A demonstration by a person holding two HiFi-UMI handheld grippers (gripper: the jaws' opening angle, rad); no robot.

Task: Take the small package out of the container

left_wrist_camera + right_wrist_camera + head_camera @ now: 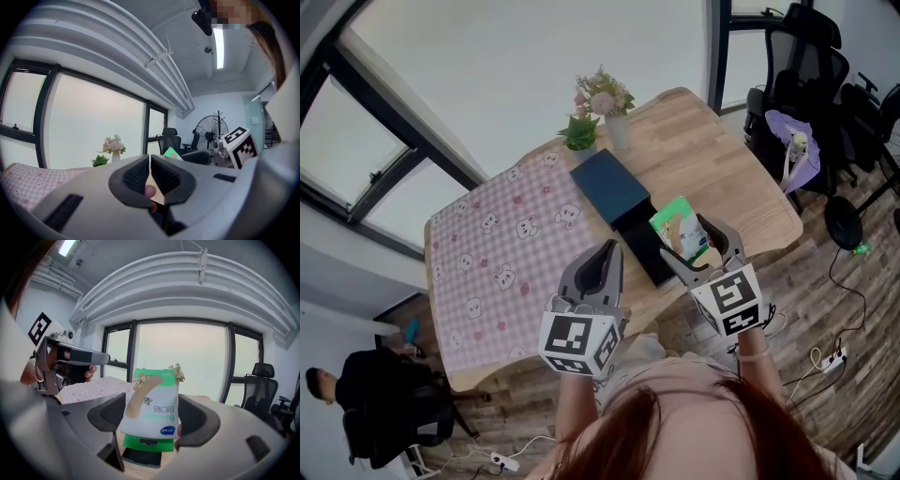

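Small green-and-white flat packet [152, 401] is printed with a picture of a tan plaster strip. In the right gripper view the print is upside down. The green word looks like "Bandage", with a row of Korean characters beside it and a blue oval logo in the corner. The small print is too fine to read.

The right gripper [153, 414] clamps the packet by its side edges, one pad on each, with the jaws set fairly wide. The packet stands upright between them.

In the head view the packet [680, 228] sits in the right gripper [698, 246] over the near right end of the dark open rectangular box [639, 251]. It appears lifted out of the box. A dark blue flat lid-like slab [609, 185] touches the box's far end.

The left gripper [150, 174] has its jaws pressed together with nothing between them. It [607, 261] hovers just left of the box, over the edge of the pink checked cloth with bear faces [502, 262].

Both forearms reach forward from the bottom of the head view, with the grippers side by side and near each other. The black-and-white marker cubes face up.

The light wooden table [727, 169] also carries a pale vase of pink flowers [607, 105] and a small green plant [579, 131] at the far edge.
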